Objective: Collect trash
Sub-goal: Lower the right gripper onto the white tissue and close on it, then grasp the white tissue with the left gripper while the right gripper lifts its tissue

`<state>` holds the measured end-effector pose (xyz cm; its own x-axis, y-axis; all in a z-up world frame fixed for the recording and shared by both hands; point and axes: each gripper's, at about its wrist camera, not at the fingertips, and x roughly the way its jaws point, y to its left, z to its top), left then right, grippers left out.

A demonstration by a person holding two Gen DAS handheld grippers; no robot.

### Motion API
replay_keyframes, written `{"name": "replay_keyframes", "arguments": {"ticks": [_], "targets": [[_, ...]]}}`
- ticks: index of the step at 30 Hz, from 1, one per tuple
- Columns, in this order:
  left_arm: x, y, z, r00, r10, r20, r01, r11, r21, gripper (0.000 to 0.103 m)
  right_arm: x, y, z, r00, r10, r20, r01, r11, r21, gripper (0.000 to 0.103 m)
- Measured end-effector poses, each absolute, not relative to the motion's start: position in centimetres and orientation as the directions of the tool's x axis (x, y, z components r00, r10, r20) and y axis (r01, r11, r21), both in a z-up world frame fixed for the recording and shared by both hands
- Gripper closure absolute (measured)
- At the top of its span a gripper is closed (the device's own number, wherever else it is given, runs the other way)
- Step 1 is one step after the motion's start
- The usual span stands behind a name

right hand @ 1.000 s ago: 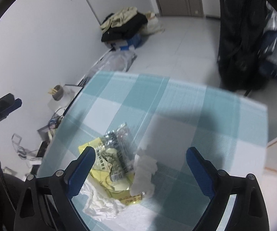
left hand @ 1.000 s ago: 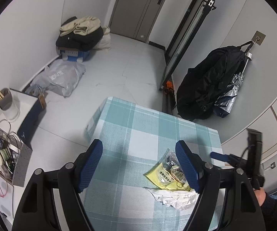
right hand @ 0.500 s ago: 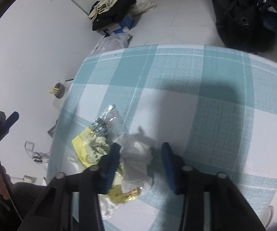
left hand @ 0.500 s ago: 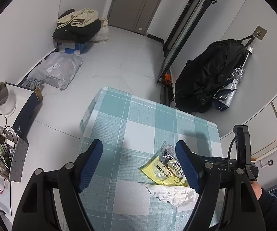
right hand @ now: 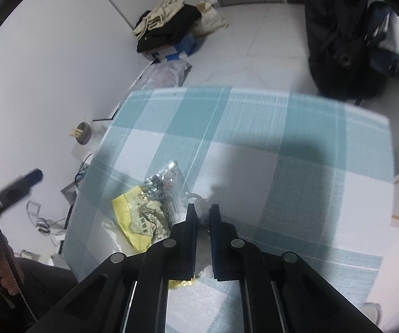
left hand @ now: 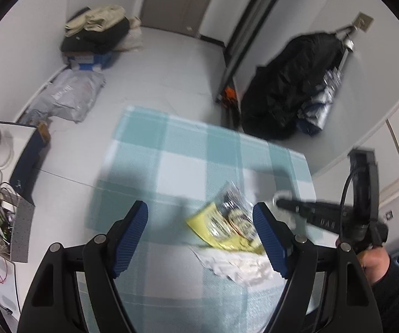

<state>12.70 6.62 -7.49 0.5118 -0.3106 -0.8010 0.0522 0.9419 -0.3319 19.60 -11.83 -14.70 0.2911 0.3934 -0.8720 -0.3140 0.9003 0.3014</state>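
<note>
A pile of trash lies on the teal checked tablecloth (right hand: 296,144): a yellow wrapper (right hand: 135,216), a clear printed wrapper (right hand: 163,183) and crumpled white tissue. My right gripper (right hand: 202,215) is shut on a wad of white tissue (right hand: 201,204) beside the wrappers. In the left wrist view my left gripper (left hand: 200,222) is open and empty above the table; the yellow wrapper (left hand: 213,224) and a white tissue (left hand: 241,266) lie near its right finger. The right gripper (left hand: 282,202) shows at the right there.
A black backpack (left hand: 291,88) hangs on the right wall. Folded clothes on a box (left hand: 96,36) and a grey bag (left hand: 66,97) lie on the floor at the left. A cluttered side stand (left hand: 2,194) stands left of the table.
My right gripper went from wide open to shut on the white tissue. Both views shifted slightly over the table; the left gripper stayed open.
</note>
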Motion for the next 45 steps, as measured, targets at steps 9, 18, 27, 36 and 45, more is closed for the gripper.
{"name": "replay_keyframes", "arguments": {"ticks": [9, 18, 27, 36, 45], "targets": [[11.9, 2.3, -10.1, 0.363, -0.382, -0.85, 0.181, 0.924, -0.338, 0.028, 18.7, -14.5, -11.9, 0.423, 0.329, -0.844, -0.28, 0.934, 0.223, 0.095], [12.0, -1.6, -13.8, 0.243, -0.287, -0.927, 0.236, 0.944, -0.231, 0.028, 18.4, -17.1, -11.1, 0.443, 0.339, -0.83, -0.248, 0.936, 0.25, 0.095], [11.5, -2.6, -15.0, 0.253, -0.224, -0.941, 0.257, 0.953, -0.158, 0.029, 18.1, -17.4, -10.7, 0.449, 0.356, -0.82, -0.27, 0.928, 0.255, 0.095], [10.8, -1.9, -15.0, 0.252, -0.229, -0.94, 0.273, 0.949, -0.158, 0.087, 18.1, -17.6, -10.7, 0.451, 0.359, -0.817, -0.266, 0.928, 0.26, 0.095], [10.5, -0.5, -13.5, 0.285, -0.252, -0.925, 0.256, 0.95, -0.18, 0.1, 18.0, -17.7, -10.7, 0.455, 0.349, -0.819, -0.251, 0.933, 0.258, 0.095]]}}
